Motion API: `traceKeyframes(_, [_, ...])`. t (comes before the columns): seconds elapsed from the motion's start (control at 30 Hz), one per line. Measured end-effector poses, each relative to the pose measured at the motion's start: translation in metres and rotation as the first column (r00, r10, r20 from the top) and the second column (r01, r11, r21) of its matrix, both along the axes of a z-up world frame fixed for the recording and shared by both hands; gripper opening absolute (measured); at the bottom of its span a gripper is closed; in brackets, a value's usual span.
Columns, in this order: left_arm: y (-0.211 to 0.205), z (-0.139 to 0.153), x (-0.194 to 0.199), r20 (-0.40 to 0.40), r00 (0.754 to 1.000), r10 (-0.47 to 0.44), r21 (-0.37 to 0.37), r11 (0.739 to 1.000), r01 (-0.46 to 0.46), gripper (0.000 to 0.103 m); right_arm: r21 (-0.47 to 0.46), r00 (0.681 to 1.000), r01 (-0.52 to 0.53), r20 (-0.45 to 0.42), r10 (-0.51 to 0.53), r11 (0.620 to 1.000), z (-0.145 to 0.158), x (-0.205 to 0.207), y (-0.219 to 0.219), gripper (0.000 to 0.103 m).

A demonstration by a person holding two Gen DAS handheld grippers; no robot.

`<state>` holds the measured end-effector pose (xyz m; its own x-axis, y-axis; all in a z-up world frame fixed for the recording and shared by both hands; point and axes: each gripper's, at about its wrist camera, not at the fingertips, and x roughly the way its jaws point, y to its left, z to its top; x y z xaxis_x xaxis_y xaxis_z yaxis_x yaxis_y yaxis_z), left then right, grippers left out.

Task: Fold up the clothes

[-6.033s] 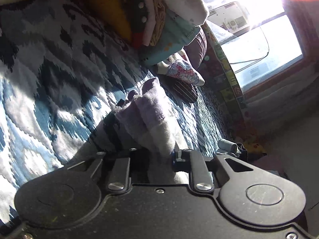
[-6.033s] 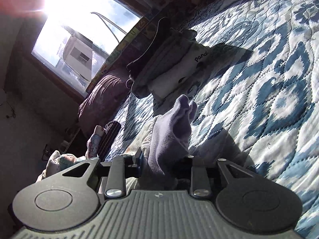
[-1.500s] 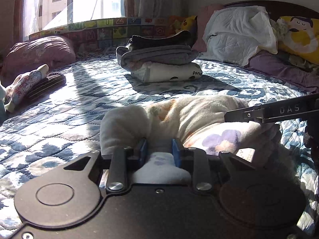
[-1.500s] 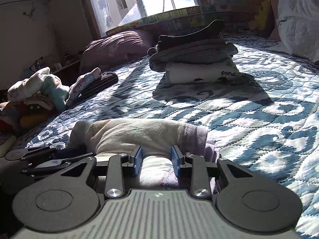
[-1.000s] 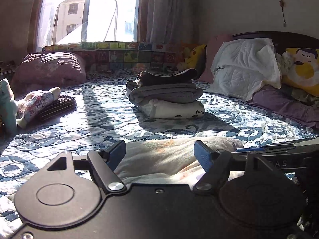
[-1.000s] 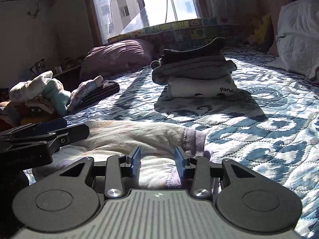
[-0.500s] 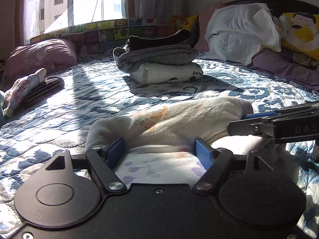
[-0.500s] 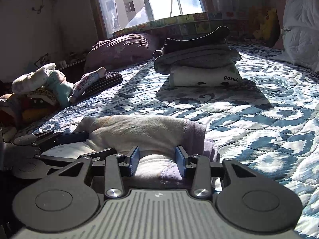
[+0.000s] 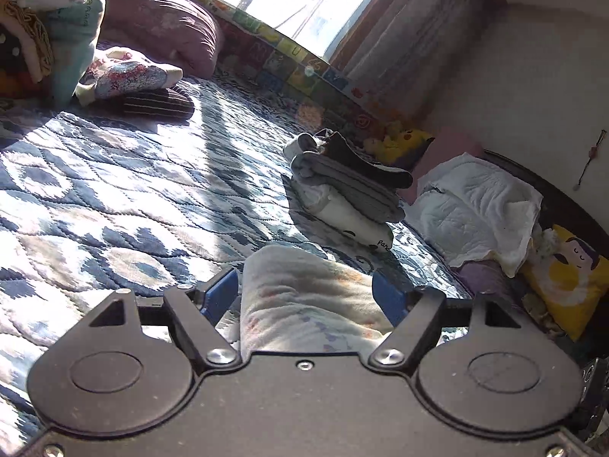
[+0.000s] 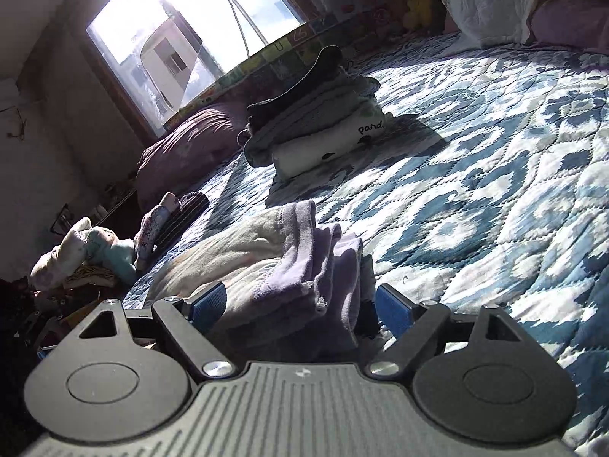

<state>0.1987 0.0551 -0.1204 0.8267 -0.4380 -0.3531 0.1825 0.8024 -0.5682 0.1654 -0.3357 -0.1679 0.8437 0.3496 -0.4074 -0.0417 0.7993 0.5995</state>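
Cream fleece with faint flower prints and lilac cuffs: that is the little garment point(image 9: 308, 301) lying folded into a bundle on the blue-and-white quilt point(image 9: 114, 205). The left gripper point(image 9: 306, 297) sits over one end of it with its blue-padded fingers point(image 9: 219, 293) spread wide, the cloth bulging up between them but not pinched. At the other end the right gripper point(image 10: 300, 304) is the same, jaws parted on either side of the lilac cuffs point(image 10: 319, 259), which lie stacked in soft layers; whether the pads brush the fabric is hard to tell.

Farther across the bed stands a neat pile of folded clothes point(image 10: 316, 122): a white piece with dark lettering at the bottom, grey in the middle, something black on top. It is well apart from the bundle. Near the edge of the bed lies a heap of unfolded things point(image 9: 125, 76), patterned and striped, and beside that a dull purple pillow point(image 9: 167, 26). Strong sun comes through the window point(image 10: 182, 26) and throws bright patches over the quilt. A white pillow point(image 9: 479, 205) and a yellow cushion point(image 9: 567, 285) lie at the head of the bed.
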Motion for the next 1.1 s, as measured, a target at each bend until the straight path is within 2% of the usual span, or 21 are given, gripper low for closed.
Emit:
traceKeyframes(0.13, [0.009,-0.019,0.006,-0.129,0.992,-0.008,-0.141,0.990,-0.010,0.078,0.175,0.998,0.022,-0.064,-0.011,0.984,-0.016,0.006,-0.013,0.087])
traceKeyframes(0.23, [0.006,-0.033,0.010,-0.198,0.979,-0.037,-0.206,0.978,-0.005,0.078,0.284,0.997,0.026,-0.080,-0.004,0.958,-0.026,0.012,-0.019,0.087])
traceKeyframes(0.37, [-0.005,-0.054,0.017,-0.260,0.962,-0.086,-0.259,0.966,0.016,0.078,0.358,0.997,0.012,-0.079,0.018,0.933,-0.036,0.021,-0.017,0.085])
traceKeyframes(0.43, [-0.016,-0.055,0.016,-0.234,0.969,-0.078,-0.209,0.978,0.028,0.078,0.346,0.996,-0.006,-0.082,0.037,0.938,-0.037,0.028,-0.011,0.071])
traceKeyframes(0.5, [-0.022,-0.055,0.015,-0.216,0.974,-0.072,-0.172,0.984,0.035,0.076,0.327,0.995,-0.014,-0.091,0.046,0.945,-0.041,0.036,-0.005,0.062])
traceKeyframes(0.6, [-0.030,-0.055,0.015,-0.201,0.978,-0.050,-0.103,0.994,0.030,0.067,0.284,0.995,-0.023,-0.084,0.049,0.959,-0.043,0.043,0.004,0.049])
traceKeyframes(0.7, [-0.034,-0.056,0.013,-0.184,0.982,-0.030,-0.068,0.998,0.018,0.061,0.266,0.996,-0.020,-0.083,0.043,0.964,-0.043,0.046,0.007,0.044])
traceKeyframes(0.77, [-0.036,-0.056,0.013,-0.181,0.983,-0.027,-0.061,0.998,0.017,0.060,0.263,0.996,-0.017,-0.081,0.039,0.965,-0.043,0.046,0.005,0.044])
traceKeyframes(0.83, [-0.031,-0.057,0.014,-0.183,0.982,-0.055,-0.092,0.995,0.039,0.062,0.266,0.997,-0.007,-0.076,0.028,0.964,-0.044,0.045,0.005,0.046])
traceKeyframes(0.87, [-0.026,-0.058,0.016,-0.189,0.979,-0.080,-0.135,0.989,0.055,0.067,0.282,0.997,-0.001,-0.068,0.021,0.959,-0.046,0.042,0.003,0.048])
traceKeyframes(0.9, [-0.020,-0.057,0.017,-0.208,0.974,-0.090,-0.193,0.980,0.049,0.069,0.302,0.998,0.000,-0.061,0.020,0.953,-0.046,0.040,0.001,0.056])
traceKeyframes(0.93, [-0.014,-0.057,0.018,-0.230,0.969,-0.090,-0.250,0.968,0.030,0.076,0.322,0.998,-0.002,-0.056,0.021,0.947,-0.045,0.038,0.000,0.062])
traceKeyframes(0.97, [-0.009,-0.056,0.016,-0.235,0.967,-0.093,-0.289,0.957,0.022,0.084,0.331,0.998,-0.004,-0.053,0.022,0.943,-0.044,0.035,-0.001,0.064])
traceKeyframes(1.0, [-0.005,-0.055,0.015,-0.241,0.966,-0.097,-0.326,0.945,0.013,0.087,0.337,0.999,0.000,-0.051,0.019,0.942,-0.043,0.031,-0.002,0.067])
traceKeyframes(1.1, [-0.001,-0.057,0.009,-0.261,0.961,-0.092,-0.357,0.934,-0.007,0.088,0.356,0.998,0.002,-0.054,0.019,0.934,-0.040,0.025,-0.003,0.069])
